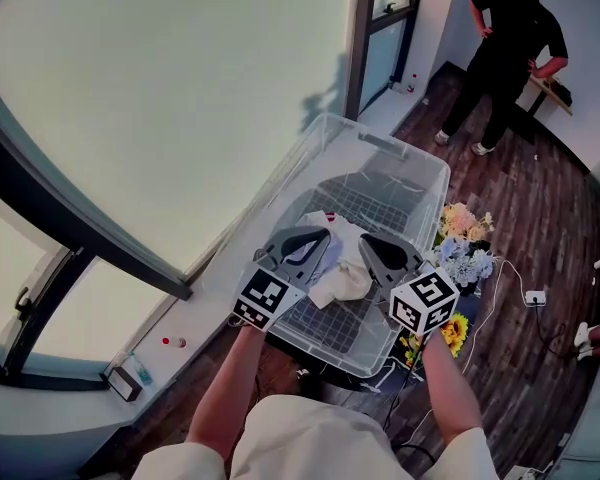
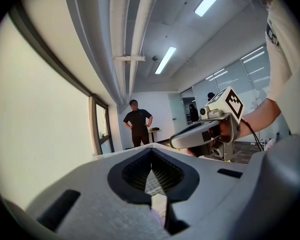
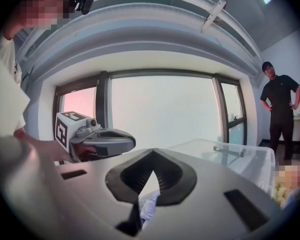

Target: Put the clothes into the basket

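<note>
Room: we see a dark wood-plank floor [image 1: 540, 218] across the right of the head view and a tall pale window [image 1: 160, 98] at the upper left. A person in black clothes [image 1: 510, 43] stands at the upper right, well apart from us.
Basket: the clear plastic basket with a grid floor [image 1: 427, 168] sits at frame centre, below both tools.
Garment: the white crumpled garment [image 1: 342, 276] hangs between our two tools, just below centre, over the near end of the basket.
Left gripper [image 1: 298, 248]: jaws closed, a pale fold of the cloth pinched low between them.
Right gripper [image 1: 385, 258]: jaws closed too, with a fold of the same cloth caught low between them.
Risk, uneven release: if we open one tool first, we judge the cloth could swing and drape over the near rim.
Risk, thin grip: both holds look like small folds, so a tug apart could slip one free.
Risk, overshoot: drifting right could drop the cloth on the bunch of yellow, white and blue flowers [image 1: 462, 243] just beside the basket.
</note>
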Demonstrator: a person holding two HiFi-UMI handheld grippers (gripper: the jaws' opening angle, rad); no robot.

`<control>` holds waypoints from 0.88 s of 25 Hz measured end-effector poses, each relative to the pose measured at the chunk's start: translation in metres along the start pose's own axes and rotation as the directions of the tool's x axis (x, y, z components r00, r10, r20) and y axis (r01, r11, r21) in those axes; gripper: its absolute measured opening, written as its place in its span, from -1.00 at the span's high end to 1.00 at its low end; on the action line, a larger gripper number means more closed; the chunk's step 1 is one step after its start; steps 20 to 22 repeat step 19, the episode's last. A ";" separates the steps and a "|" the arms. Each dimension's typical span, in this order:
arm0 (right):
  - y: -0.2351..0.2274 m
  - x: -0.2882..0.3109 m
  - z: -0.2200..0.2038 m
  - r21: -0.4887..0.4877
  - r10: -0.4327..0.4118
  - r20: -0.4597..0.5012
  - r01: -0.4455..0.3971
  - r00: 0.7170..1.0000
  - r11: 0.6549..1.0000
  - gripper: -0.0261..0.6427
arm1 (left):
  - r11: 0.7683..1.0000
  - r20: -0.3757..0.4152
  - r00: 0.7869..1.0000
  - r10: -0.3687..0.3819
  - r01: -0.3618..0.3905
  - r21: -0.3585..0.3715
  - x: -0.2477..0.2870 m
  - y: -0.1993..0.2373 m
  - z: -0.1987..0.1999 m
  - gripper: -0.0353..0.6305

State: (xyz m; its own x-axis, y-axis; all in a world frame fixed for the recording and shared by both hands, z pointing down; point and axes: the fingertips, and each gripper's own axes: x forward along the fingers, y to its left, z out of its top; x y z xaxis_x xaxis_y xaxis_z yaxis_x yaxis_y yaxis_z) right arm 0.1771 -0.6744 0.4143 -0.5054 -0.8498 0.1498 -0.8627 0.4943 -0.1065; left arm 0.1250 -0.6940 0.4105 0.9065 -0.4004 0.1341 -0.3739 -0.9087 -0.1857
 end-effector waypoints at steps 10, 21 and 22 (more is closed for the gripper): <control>-0.008 0.007 -0.002 0.011 -0.036 -0.011 0.036 0.999 0.999 0.88 | 1.000 -0.005 1.000 -0.007 0.007 -0.004 -0.004 0.009 -0.009 0.85; -0.004 0.007 0.001 -0.003 -0.043 -0.018 0.043 0.999 0.999 0.88 | 0.999 -0.011 0.999 -0.038 0.038 -0.004 0.005 0.004 -0.009 0.85; -0.004 0.007 0.001 -0.003 -0.043 -0.018 0.043 0.999 0.999 0.88 | 0.999 -0.011 0.999 -0.038 0.038 -0.004 0.005 0.004 -0.009 0.85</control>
